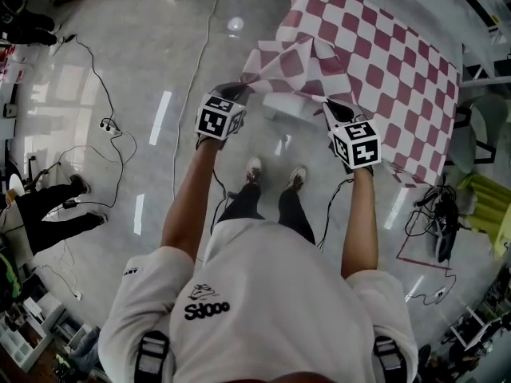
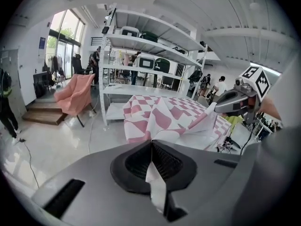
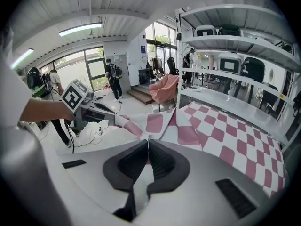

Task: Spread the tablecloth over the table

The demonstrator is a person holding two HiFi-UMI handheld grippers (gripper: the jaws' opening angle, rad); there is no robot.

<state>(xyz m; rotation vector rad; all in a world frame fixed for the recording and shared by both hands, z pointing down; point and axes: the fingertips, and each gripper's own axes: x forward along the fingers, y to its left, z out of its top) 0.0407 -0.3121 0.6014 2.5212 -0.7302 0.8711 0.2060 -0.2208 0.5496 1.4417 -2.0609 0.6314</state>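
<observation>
A red-and-white checked tablecloth (image 1: pixel 383 62) lies over a table at the upper right of the head view, with its near edge lifted and bunched. My left gripper (image 1: pixel 238 92) is shut on the cloth's near-left corner, and a strip of cloth shows between its closed jaws (image 2: pixel 151 144). My right gripper (image 1: pixel 330 108) is shut on the near-right part of the same edge (image 3: pixel 147 142). Between the two grippers the cloth (image 2: pixel 162 114) hangs in folds. Most of the table is hidden under the cloth (image 3: pixel 230 133).
A tall white shelving rack (image 2: pixel 141 46) stands just behind the table. A pink armchair (image 2: pixel 75 95) is off to its left. Cables and a power strip (image 1: pixel 110 124) lie on the glossy floor. Several people stand around the room. My feet (image 1: pixel 254 168) are close to the table.
</observation>
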